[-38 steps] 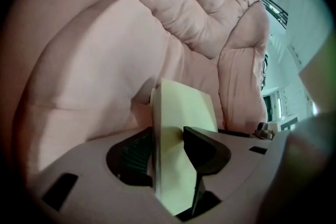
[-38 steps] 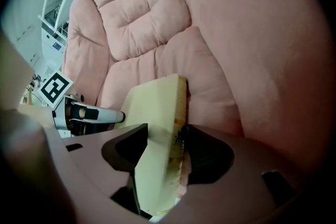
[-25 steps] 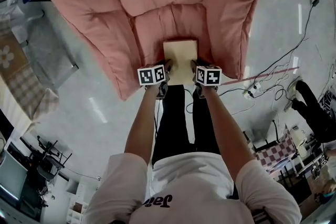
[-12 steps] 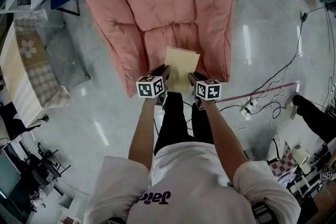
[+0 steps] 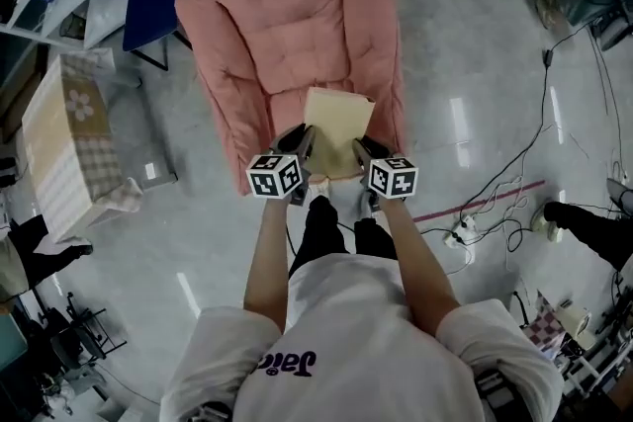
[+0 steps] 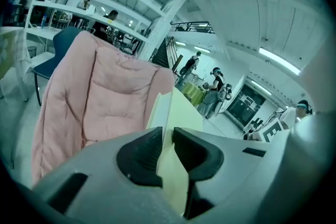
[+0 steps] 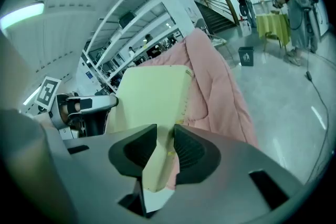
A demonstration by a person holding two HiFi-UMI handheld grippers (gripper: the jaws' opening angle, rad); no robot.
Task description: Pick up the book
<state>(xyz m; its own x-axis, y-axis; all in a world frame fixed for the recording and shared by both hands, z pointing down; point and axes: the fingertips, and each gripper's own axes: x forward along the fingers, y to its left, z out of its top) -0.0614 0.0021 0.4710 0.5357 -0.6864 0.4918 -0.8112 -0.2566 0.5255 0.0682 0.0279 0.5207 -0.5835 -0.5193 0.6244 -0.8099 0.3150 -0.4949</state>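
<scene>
Pink armchair [image 5: 287,15] below, forearms [image 5: 269,247] extended parallel, left gripper [image 5: 304,141] and right gripper [image 5: 362,151] jaws closing on book [image 5: 337,117]

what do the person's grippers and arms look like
The left gripper and right gripper each have a pale grey body, two dark ribbed fingers and a white cube with black square markers. Both pairs of fingers are closing, the book between them. The arms are bare below the short sleeves of a white T-shirt.

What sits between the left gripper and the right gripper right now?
The book, held up over the pink chair; the head view shows it. The left gripper and right gripper each have one edge between their closing jaws.
</scene>
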